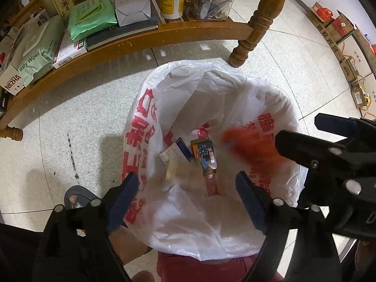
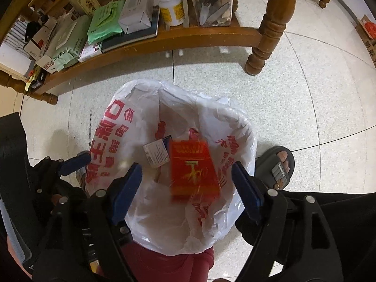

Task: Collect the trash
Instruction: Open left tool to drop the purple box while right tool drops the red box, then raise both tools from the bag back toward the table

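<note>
Scene: a white bag [image 2: 178, 223] with red print lines a bin on the tiled floor [image 2: 305, 94], below a wooden shelf [image 2: 164, 41].
Right claw [image 2: 186, 188]: released, jaws wide apart, nothing between them; it hangs directly over the bag mouth.
Red box [image 2: 193, 170]: blurred, seemingly in mid-fall, below the right claw and inside the bag's rim; in the left view it shows only as an orange-red smear [image 1: 249, 145].
Left claw [image 1: 188, 197]: also spread and empty, over the near side of the bag.
Already in the bag: a white box [image 1: 175, 154] and a dark patterned box [image 1: 205, 158], lying side by side at the bottom, about touching.
Count: two claws, three boxes in or entering the bag, one bag; two sandalled feet, one either side of the bin [image 2: 277, 166].
Shelf: one white bottle [image 2: 171, 7], one green pack [image 2: 105, 21], one baby-wipes pack [image 2: 65, 44], one clear tub [image 2: 212, 9] of tools, among other clutter.
Step in hand: dropping the red box, by the look of it.
Doing it well: keep the jaws wide and centred over the opening until the box lands, away from the plastic so the liner is not snagged or pulled down.
Risk: the near edge of the liner sags inward and could catch a falling box.
</note>
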`<action>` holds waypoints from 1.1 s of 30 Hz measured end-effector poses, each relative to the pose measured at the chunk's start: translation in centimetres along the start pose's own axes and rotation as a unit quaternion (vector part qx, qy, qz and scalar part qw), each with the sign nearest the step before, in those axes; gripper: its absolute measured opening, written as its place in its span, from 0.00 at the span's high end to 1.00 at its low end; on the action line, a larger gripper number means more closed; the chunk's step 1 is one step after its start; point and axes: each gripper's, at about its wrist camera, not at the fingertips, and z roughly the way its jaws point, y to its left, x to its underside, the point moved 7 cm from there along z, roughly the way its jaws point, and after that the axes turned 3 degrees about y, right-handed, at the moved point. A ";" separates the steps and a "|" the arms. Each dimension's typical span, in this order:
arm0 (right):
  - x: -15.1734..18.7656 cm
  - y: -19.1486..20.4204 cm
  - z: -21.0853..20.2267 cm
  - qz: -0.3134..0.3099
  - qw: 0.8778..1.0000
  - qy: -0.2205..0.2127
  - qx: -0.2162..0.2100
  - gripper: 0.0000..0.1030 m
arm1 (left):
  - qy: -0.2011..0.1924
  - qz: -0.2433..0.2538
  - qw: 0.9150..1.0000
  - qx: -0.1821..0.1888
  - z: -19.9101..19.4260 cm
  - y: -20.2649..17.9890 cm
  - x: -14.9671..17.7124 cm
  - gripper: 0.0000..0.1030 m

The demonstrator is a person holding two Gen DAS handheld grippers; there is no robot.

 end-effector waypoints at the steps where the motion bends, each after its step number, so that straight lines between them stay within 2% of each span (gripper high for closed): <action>1: 0.0 0.0 -0.1 0.001 1.000 -0.002 0.001 0.25 | -0.002 -0.001 1.000 0.000 -0.1 0.0 0.0 0.13; 11: -0.3 -0.2 -0.8 0.008 1.000 -0.016 0.001 0.24 | -0.024 -0.007 1.000 -0.020 -1.1 0.7 -0.3 0.08; 21: -0.6 -0.3 -2.3 0.018 0.999 -0.038 -0.008 0.22 | -0.043 -0.012 0.998 -0.037 -2.0 1.3 -0.5 0.08; 27: -0.5 -0.7 -4.2 0.028 0.998 -0.057 -0.017 0.22 | -0.065 -0.031 0.997 -0.033 -3.5 1.8 -0.9 0.08; 33: -0.4 -1.0 -7.4 0.034 0.996 -0.082 -0.027 0.21 | -0.102 -0.036 0.994 -0.029 -6.7 1.6 -1.6 0.08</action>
